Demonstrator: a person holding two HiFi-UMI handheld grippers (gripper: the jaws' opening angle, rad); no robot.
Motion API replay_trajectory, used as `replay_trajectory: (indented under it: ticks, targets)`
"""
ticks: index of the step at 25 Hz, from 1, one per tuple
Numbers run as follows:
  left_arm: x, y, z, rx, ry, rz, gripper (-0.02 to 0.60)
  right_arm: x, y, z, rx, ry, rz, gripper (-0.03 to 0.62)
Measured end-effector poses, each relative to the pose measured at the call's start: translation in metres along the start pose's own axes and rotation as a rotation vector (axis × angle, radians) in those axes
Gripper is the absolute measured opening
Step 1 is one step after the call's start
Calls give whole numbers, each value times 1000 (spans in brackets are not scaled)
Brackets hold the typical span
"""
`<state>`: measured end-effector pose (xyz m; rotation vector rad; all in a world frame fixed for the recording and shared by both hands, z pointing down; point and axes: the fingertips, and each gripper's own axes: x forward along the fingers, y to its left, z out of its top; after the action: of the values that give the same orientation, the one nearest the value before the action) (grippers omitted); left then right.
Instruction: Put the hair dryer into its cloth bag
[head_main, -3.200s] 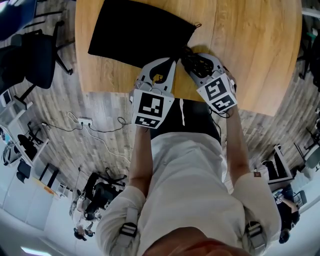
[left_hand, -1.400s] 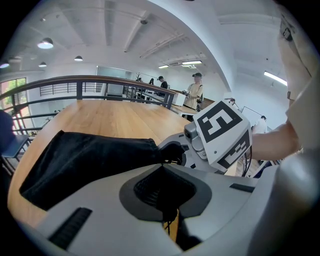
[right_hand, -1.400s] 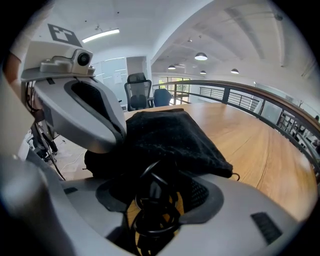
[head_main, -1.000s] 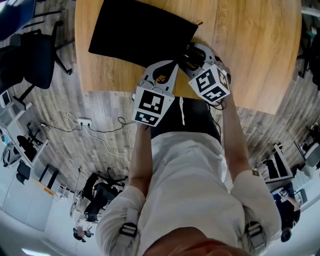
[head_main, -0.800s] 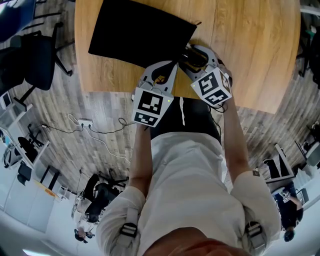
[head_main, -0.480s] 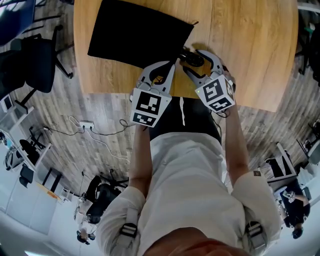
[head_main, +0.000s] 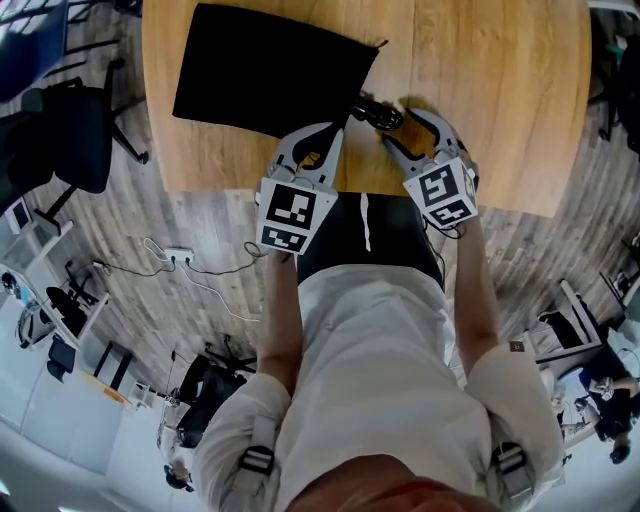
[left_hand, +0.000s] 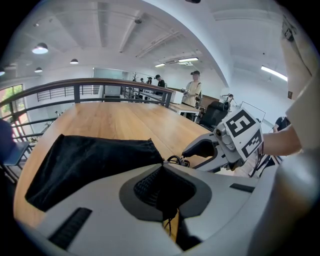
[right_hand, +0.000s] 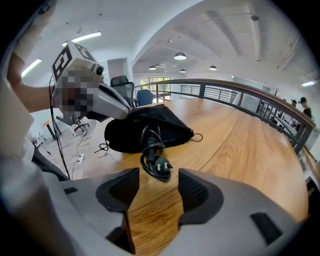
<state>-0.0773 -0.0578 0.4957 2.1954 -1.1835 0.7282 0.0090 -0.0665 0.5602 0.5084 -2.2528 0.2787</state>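
The left gripper (left_hand: 162, 172) clamps the mouth of the soft black cloth bag (head_main: 265, 65), hair dryer seemingly inside, while the right gripper (right_hand: 157, 187), jaws wide and empty though just now closing, faces its limp coiled black cord (right_hand: 149, 142), best pinched beside the stiff plug (right_hand: 163, 170).

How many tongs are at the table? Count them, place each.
2. Left tongs grip the cloth bag; right tongs, open, empty, just narrowing, face the plug.

Bright, even light from ceiling lamps (right_hand: 181, 56), soft shadows, fisheye-bent edges
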Motion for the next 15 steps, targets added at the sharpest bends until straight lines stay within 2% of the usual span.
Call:
replay_trajectory:
  ticks: [7, 15]
  targets:
    - [1, -1, -1, 8, 7, -2, 23, 6, -1, -5, 13, -10, 1, 177]
    - [1, -1, 1, 5, 3, 1, 23, 5, -2, -6, 3, 5, 10, 147]
